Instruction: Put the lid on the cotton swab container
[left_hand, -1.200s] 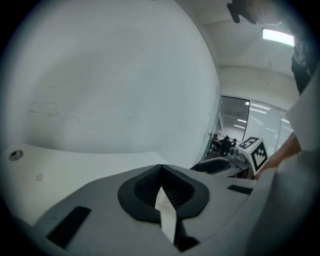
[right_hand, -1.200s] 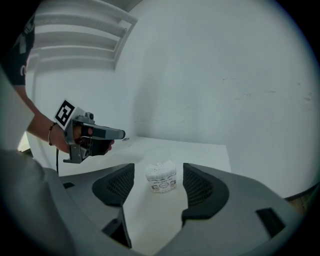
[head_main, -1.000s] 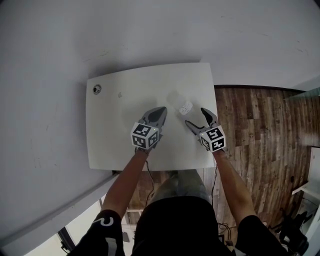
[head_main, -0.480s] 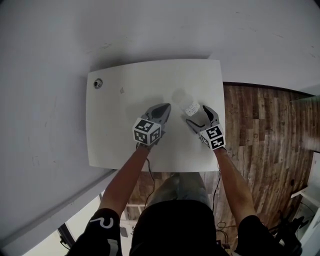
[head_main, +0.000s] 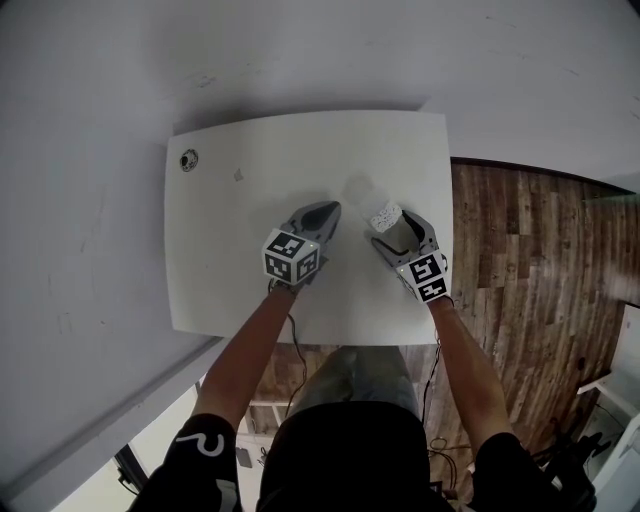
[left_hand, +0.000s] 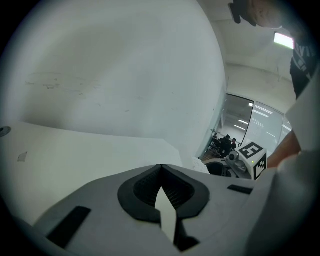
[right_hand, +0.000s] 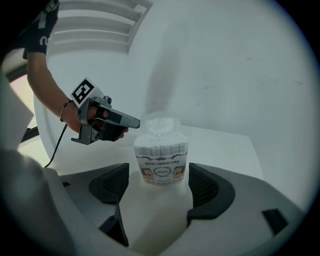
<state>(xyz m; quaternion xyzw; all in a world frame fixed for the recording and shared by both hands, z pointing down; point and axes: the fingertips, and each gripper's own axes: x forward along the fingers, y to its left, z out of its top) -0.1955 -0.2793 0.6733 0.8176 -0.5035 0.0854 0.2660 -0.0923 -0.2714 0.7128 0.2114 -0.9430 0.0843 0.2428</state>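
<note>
White worktop (head_main: 230, 290) against a grey wall: right hand-held gripper (head_main: 398, 228) is closing in on the cotton swab container (head_main: 385, 215).
Over the last second it's been sliding forward. Its jaws are now sitting apart either side of the upright container, not touching, so the grab is looking imminent. Left hand-held gripper (head_main: 330, 208) is hovering alongside, jaws together, empty. What looks like the clear lid (head_main: 357, 190) is lying just beyond the container. Label print is too small to read.

left tool (head_main: 328, 209) jaws together, right tool (head_main: 391, 229) jaws apart
</note>
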